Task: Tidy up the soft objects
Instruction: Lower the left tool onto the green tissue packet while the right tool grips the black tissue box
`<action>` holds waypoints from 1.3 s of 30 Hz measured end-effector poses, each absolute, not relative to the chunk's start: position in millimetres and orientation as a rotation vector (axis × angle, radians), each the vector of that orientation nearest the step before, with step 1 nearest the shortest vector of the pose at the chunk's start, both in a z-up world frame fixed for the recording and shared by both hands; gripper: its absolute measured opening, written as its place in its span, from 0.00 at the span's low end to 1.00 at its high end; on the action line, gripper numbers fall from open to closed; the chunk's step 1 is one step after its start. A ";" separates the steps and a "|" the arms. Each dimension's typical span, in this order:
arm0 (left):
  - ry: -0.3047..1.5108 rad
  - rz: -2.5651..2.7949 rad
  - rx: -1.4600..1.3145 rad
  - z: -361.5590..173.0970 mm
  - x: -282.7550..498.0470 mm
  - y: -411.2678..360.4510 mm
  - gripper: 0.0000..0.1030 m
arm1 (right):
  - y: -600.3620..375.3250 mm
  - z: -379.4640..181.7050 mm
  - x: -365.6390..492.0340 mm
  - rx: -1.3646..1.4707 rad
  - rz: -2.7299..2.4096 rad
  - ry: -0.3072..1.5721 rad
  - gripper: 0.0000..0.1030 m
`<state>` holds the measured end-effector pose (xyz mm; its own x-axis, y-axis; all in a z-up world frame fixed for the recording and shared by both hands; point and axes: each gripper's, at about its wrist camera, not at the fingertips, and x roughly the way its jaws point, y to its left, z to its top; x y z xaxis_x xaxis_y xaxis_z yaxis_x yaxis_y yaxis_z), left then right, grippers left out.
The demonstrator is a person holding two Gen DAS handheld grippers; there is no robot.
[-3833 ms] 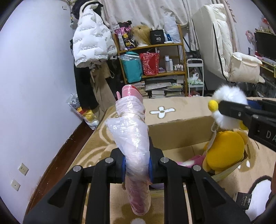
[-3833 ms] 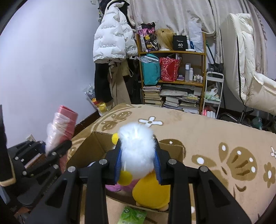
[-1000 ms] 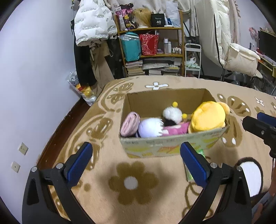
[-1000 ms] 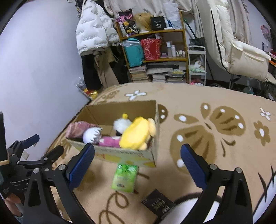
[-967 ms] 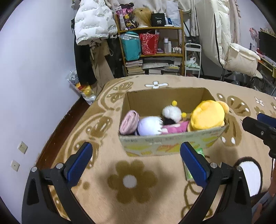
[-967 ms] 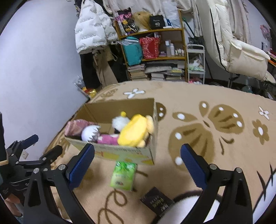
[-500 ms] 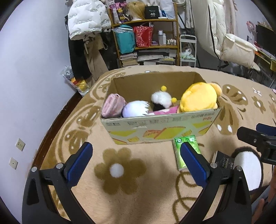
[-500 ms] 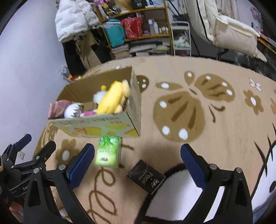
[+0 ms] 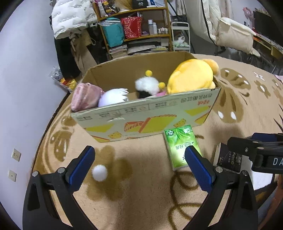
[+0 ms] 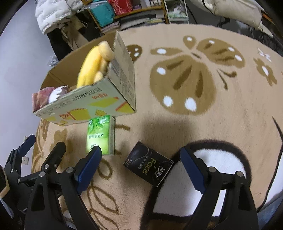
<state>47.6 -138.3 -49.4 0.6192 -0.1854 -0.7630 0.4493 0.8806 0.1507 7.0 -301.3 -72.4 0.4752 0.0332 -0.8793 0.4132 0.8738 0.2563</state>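
Plush toys [image 9: 191, 77] fill the open cardboard box [image 9: 145, 115] on the rug.

"Face" on black tissue pack [image 10: 148, 164]; "40" on black shelf box [image 9: 140, 3]; "DA" on right claw [image 9: 265, 155].

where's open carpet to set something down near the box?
Free: carpet right of the cardboard box, over the big butterfly pattern. Crowded: in front of the box, where the green tissue pack and black pack lie.

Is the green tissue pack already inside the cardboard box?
No, the green tissue pack lies on the carpet just in front of the cardboard box, outside its printed front wall.
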 end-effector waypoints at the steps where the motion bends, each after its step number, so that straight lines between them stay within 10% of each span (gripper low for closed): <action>1: 0.833 -0.379 0.346 -51.5 48.5 -139.7 0.98 | -302.0 -75.3 7.6 0.481 -0.243 1.069 0.86; 39: 0.946 -0.516 0.404 -105.9 60.4 -188.1 0.98 | -332.2 -133.6 31.1 0.675 -0.282 1.196 0.71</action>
<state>60.4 -188.1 -105.9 0.4805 -0.2385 -0.8439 0.5805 0.8078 0.1022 31.1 -332.2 -133.6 0.3613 0.1435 -0.9213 0.5398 0.7735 0.3322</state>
